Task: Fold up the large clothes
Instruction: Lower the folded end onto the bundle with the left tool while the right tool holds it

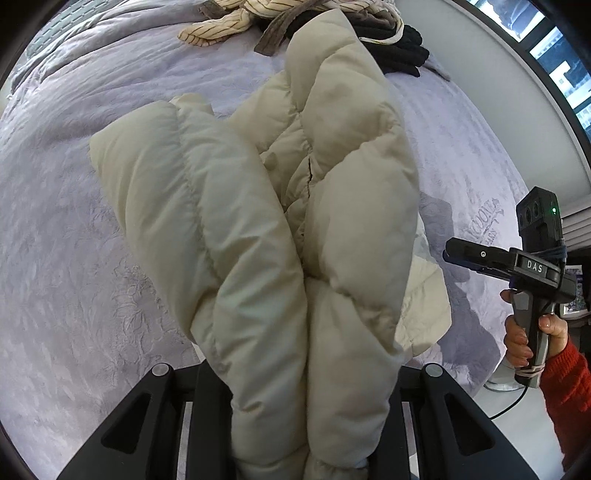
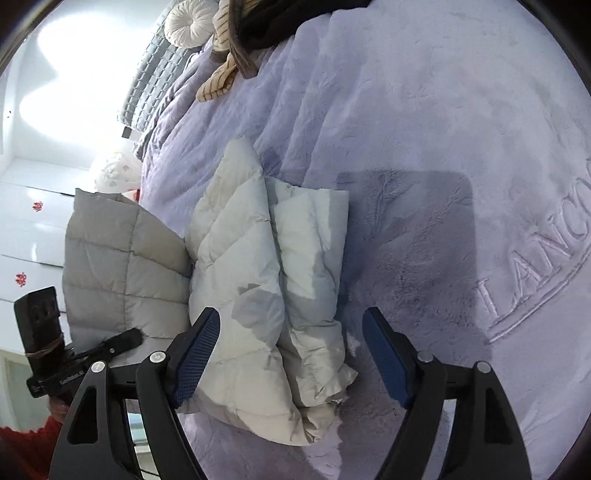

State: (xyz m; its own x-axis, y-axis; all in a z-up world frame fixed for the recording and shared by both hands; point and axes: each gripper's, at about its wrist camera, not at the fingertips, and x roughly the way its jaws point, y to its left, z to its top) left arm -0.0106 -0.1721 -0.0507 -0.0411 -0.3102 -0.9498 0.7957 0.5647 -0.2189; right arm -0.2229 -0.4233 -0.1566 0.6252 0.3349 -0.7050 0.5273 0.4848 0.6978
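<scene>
A cream puffer jacket (image 1: pixel 258 206) lies partly folded on the lavender bed cover (image 1: pixel 74 221). My left gripper (image 1: pixel 306 424) is shut on the puffer jacket, a thick fold of it bunched between its fingers and lifted. My right gripper (image 2: pixel 291 354) is open and empty, hovering just above the jacket (image 2: pixel 258 258), with its blue pads (image 2: pixel 195 354) either side of the near end. The right gripper also shows in the left wrist view (image 1: pixel 465 254), off the jacket's right side. The left gripper shows in the right wrist view (image 2: pixel 122 341), holding the raised part.
A pile of other clothes, striped (image 1: pixel 229 22) and black (image 1: pixel 402 48), lies at the far end of the bed. A round white cushion (image 2: pixel 190 22) and grey quilted headboard (image 2: pixel 151 74) are beyond. White cabinets (image 2: pixel 29 229) stand beside the bed.
</scene>
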